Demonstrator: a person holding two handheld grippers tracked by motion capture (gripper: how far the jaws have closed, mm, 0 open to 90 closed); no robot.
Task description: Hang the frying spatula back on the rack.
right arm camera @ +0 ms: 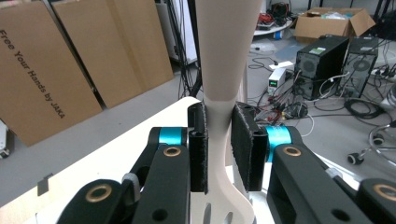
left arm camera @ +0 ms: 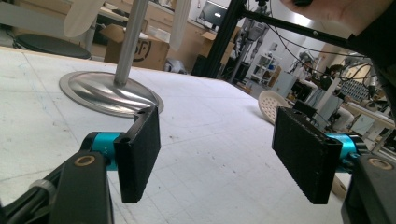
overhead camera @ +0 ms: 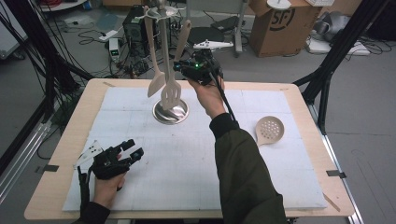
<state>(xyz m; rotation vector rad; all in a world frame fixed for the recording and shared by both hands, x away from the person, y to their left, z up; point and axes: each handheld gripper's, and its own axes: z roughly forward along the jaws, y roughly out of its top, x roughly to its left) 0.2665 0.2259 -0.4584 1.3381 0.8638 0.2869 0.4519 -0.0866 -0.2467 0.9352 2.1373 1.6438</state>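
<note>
Slotted spatula hanging near-upright on the steel rack at the far middle of the worktop, long axis running top to bottom, blade low over the round base and handle leaning up toward the hook ring, beside a second hung spoon. Right claw clamped narrow on the spatula's neck just above the slots, pads pressing both flat sides, forearm stretched forward and raised, so plainly the nearer hand. Left claw resting wide and empty low at the near left, well apart from the rack; skimmer lying flat at the right.
</note>
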